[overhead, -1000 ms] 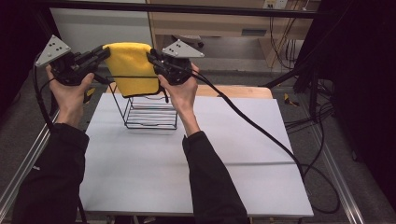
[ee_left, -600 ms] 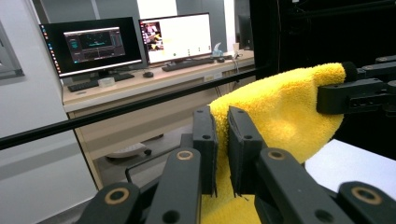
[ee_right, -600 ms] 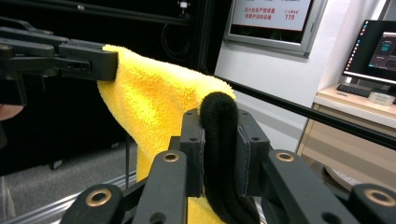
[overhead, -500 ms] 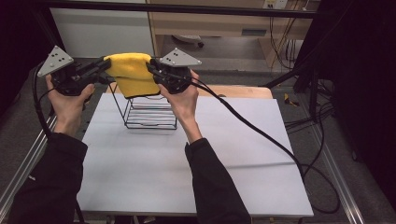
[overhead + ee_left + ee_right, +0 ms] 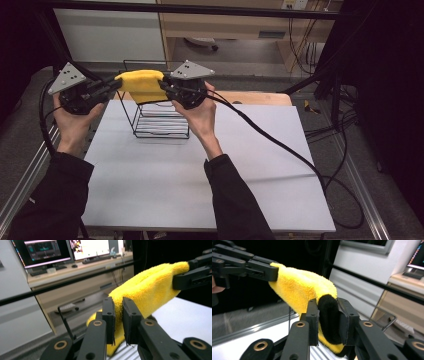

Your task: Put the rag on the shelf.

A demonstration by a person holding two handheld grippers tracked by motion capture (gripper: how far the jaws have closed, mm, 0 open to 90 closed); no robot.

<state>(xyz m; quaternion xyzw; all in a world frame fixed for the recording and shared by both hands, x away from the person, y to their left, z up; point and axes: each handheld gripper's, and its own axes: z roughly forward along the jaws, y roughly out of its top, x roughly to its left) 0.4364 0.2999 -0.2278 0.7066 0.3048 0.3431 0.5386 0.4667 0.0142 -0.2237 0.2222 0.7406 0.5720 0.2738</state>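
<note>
We hold the yellow cloth (image 5: 140, 85) stretched above the wire rack (image 5: 161, 120): left gripper (image 5: 114, 86) clamped on one end, right gripper (image 5: 165, 88) on the other. Rack sits directly under the cloth on the white table (image 5: 200, 180).

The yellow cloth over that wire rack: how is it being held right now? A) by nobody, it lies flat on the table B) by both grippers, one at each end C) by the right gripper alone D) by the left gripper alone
B: the yellow cloth is pinched at one end by the left gripper and at the other by the right gripper, above the wire rack.
</note>
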